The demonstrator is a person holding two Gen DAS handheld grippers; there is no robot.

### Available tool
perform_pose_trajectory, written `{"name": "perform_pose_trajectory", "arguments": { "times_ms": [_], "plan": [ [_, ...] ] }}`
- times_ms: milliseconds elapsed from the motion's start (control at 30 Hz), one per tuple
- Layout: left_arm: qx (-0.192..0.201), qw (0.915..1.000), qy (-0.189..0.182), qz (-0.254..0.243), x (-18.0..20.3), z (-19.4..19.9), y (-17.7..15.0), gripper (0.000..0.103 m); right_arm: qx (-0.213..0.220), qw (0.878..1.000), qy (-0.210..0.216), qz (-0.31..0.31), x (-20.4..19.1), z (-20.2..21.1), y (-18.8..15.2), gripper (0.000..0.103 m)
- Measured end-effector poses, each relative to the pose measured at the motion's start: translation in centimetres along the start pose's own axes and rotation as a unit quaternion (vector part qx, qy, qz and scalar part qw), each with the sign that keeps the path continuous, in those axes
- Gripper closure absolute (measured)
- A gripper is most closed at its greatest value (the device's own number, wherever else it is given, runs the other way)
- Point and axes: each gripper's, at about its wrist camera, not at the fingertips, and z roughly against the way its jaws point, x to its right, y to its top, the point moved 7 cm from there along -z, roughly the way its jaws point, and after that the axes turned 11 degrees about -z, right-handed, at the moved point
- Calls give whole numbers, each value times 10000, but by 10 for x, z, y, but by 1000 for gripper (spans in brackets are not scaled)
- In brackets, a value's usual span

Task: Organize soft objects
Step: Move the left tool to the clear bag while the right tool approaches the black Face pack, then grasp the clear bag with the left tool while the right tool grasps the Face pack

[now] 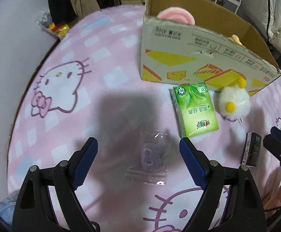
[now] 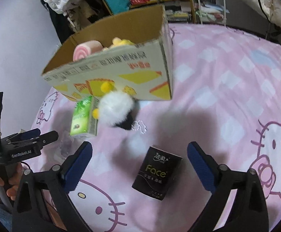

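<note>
My left gripper (image 1: 138, 154) hangs wide open over a clear bagged purple plush (image 1: 150, 156); my right gripper (image 2: 140, 158), also wide, straddles a black tissue pack (image 2: 156, 174) on the pink bed (image 2: 227, 96).

Pink bedsheet (image 1: 109, 44), seemingly cluttered shelves (image 2: 171, 2)

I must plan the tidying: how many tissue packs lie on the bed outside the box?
2. The green tissue pack lies beside the cardboard box, next to the white fluffy toy. The black tissue pack lies nearer, between the right tool's fingers. Others may be hidden inside the box.
</note>
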Motion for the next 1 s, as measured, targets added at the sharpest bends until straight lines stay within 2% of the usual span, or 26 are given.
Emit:
{"name": "perform_pose_trajectory", "arguments": {
  "times_ms": [100,233,333,467,567,800,867,1000],
  "plan": [
    [-146,9997,-168,-50,4,-8,-1,18,-227,9995,-45,-192,9,-9,-3,0],
    [-337,9990,-220,-213,11,-18,-2,18,-464,9978,-409,-227,19,-21,-10,0],
    [-497,9982,-208,-255,12,-27,-4,18,-621,9969,-401,-258,20,-27,-15,1],
    [-720,9966,-297,-251,13,-40,-7,18,-638,9964,-505,-251,24,-31,-15,2],
    [-847,9958,-168,-291,12,-49,-8,18,-624,9963,-508,-290,25,-32,-16,6],
    [-856,9957,-137,-330,13,-55,-11,18,-711,9950,-658,-253,26,-36,-17,10],
    [-842,9957,-94,-372,14,-55,-11,18,-708,9942,-785,-218,27,-38,-18,15],
    [-816,9957,-78,-424,18,-55,-10,23,-704,9940,-815,-189,29,-36,-19,15]
  ]
}}
